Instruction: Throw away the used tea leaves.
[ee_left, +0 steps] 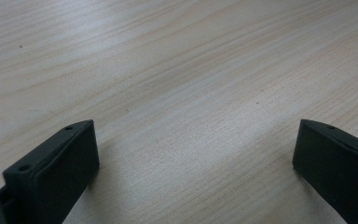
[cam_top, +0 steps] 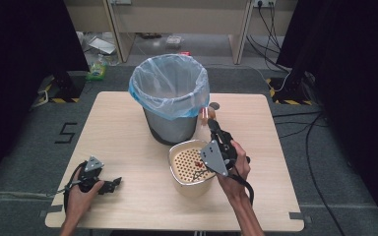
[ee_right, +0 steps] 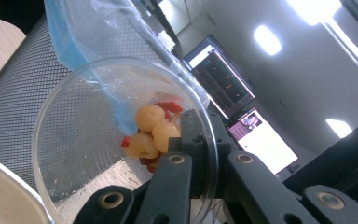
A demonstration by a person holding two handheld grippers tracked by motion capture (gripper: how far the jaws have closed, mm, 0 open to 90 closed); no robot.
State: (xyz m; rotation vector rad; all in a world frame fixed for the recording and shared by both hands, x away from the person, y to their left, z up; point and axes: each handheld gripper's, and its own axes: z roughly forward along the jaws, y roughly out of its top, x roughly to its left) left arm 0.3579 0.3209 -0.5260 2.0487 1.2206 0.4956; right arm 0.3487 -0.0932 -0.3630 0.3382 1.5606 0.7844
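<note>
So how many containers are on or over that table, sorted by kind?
Mesh waste bin with a blue bag liner: 1
Cream basin with a perforated insert: 1
Clear plastic cup of food scraps, pinched by the right gripper: 1
Total: 3

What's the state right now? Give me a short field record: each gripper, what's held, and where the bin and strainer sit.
left gripper: open, jaws wide apart, low over bare table
right gripper: shut on the rim of the clear plastic cup
cup contents: yellowish round pieces and red bits, cup tipped
bin: mesh, blue liner, table's far middle, beside the cup
strainer bowl: in front of bin, few red bits inside
</note>
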